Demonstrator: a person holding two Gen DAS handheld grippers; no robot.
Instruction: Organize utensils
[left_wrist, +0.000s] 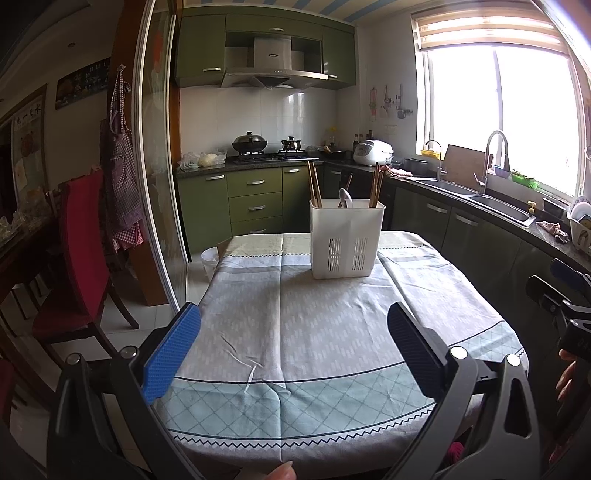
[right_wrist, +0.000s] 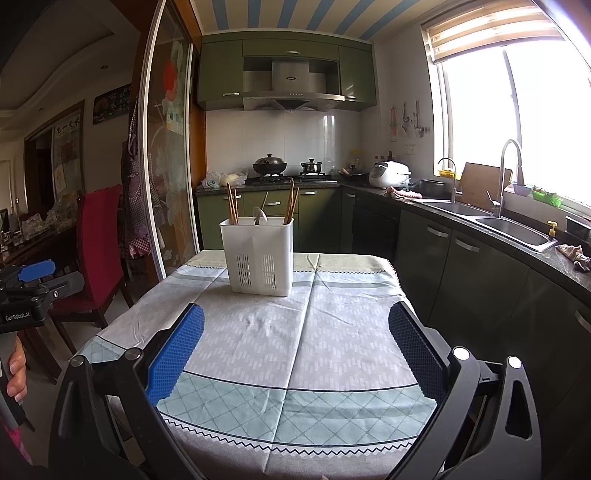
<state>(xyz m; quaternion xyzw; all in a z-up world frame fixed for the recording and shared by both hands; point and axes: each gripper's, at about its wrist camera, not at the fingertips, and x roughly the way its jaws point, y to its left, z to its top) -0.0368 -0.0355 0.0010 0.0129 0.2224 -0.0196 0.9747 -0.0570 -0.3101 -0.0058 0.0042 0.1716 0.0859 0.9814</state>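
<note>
Jaws of both grippers wide apart, empty, above tablecloth (left_wrist: 295, 332), short of white utensil holder (left_wrist: 346, 240).

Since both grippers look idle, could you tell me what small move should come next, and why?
Probably bring the right gripper forward toward the white holder. Both it and the left gripper are open and empty above the tablecloth, and the chopsticks and spoon stand in that holder.

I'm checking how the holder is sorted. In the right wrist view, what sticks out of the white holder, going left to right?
In the holder: left chopsticks → spoon → right chopsticks.
</note>
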